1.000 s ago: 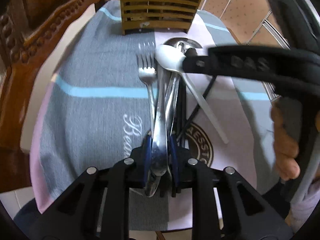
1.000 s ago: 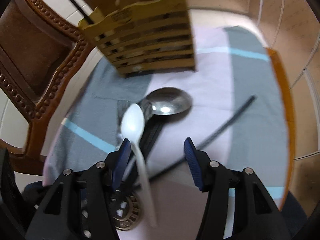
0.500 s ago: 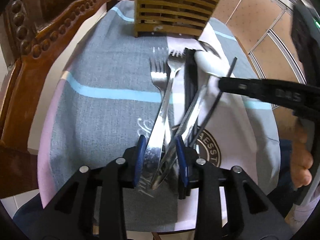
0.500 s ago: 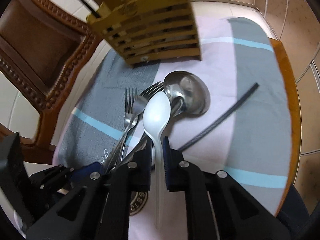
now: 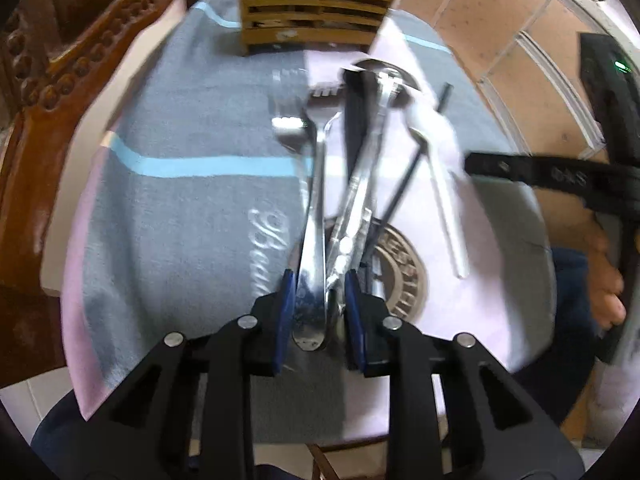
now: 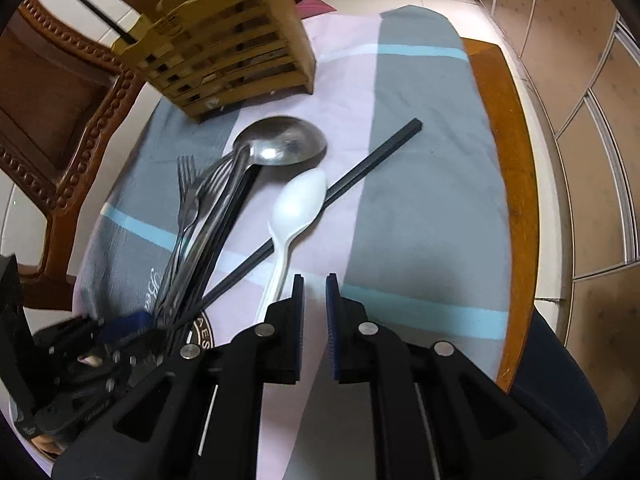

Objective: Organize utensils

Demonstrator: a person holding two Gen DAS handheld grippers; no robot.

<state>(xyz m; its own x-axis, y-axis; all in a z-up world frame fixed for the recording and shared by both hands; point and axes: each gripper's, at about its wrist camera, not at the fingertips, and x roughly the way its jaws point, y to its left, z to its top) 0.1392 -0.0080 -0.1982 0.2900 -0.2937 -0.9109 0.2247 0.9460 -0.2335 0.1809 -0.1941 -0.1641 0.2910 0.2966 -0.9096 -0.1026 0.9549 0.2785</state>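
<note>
Left wrist view: my left gripper (image 5: 320,312) has just been closing its jaws; the pads clamp a bundle of steel forks and a ladle (image 5: 316,240) by the handles, keeping them fanned toward twelve o'clock.
Right wrist view: my right gripper (image 6: 315,312) has just been closing, jaws nearly together, nothing between them.
White plastic spoon (image 6: 296,212): lying loose across the black chopstick (image 6: 360,172) at eleven o'clock of my right fingers.
Slatted wooden utensil holder (image 6: 228,60): upright at the far edge of the grey-and-pink cloth (image 6: 424,200), probably their destination.
</note>
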